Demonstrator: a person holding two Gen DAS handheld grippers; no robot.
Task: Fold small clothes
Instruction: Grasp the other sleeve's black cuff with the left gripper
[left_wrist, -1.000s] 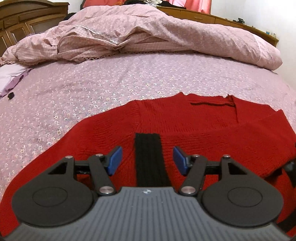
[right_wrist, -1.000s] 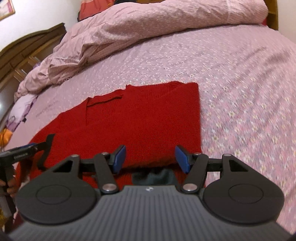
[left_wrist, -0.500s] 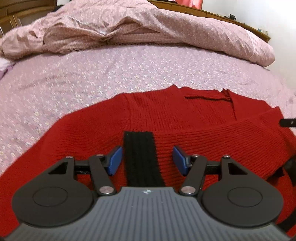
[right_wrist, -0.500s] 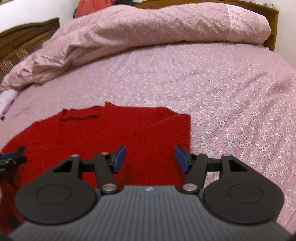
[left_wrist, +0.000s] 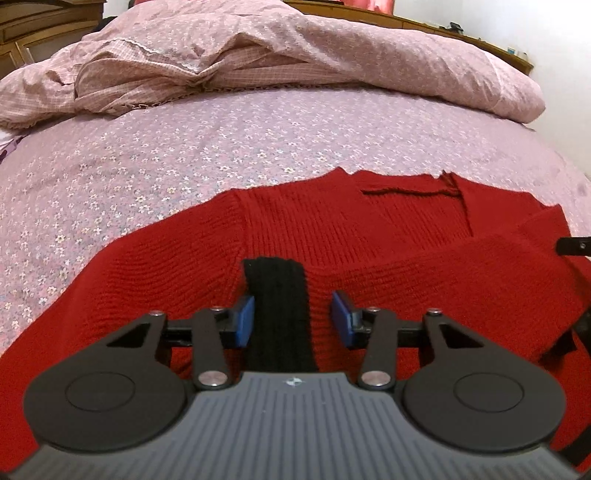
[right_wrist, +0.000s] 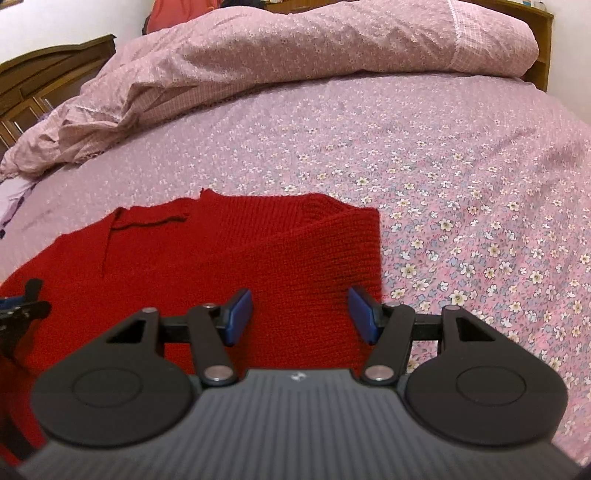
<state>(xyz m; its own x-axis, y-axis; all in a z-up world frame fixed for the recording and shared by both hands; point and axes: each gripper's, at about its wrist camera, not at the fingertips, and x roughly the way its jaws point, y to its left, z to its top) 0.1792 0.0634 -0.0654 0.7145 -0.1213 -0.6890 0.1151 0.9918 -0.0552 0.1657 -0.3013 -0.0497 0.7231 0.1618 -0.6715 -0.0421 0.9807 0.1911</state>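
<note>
**Jaws closing over the black cuff as the red sweater is being folded**

Jaws of the left gripper (left_wrist: 292, 319) are being closed around the black cuff (left_wrist: 277, 295) of the red sweater (left_wrist: 369, 236), with the cuff lying between the blue pads; the left pad is at the cuff's edge, while a gap is being left at the right one, so no clamp is being made yet. Jaws of the right gripper (right_wrist: 301, 314) are being held apart over the folded right edge of the sweater, with nothing pinched between them.

The sweater is lying flat on the floral bed sheet (left_wrist: 147, 166), near the front edge of the bed, with one sleeve already laid across the body and the rumpled duvet (left_wrist: 295, 55) well behind it.

The sleeve fold is judged to be in hand. A firm pinch on the cuff is being called for next, before the sleeve is carried inward.

Compared with a second ago, both grippers are being seen lower and closer to the knit, and the left jaws are standing narrower.
</note>
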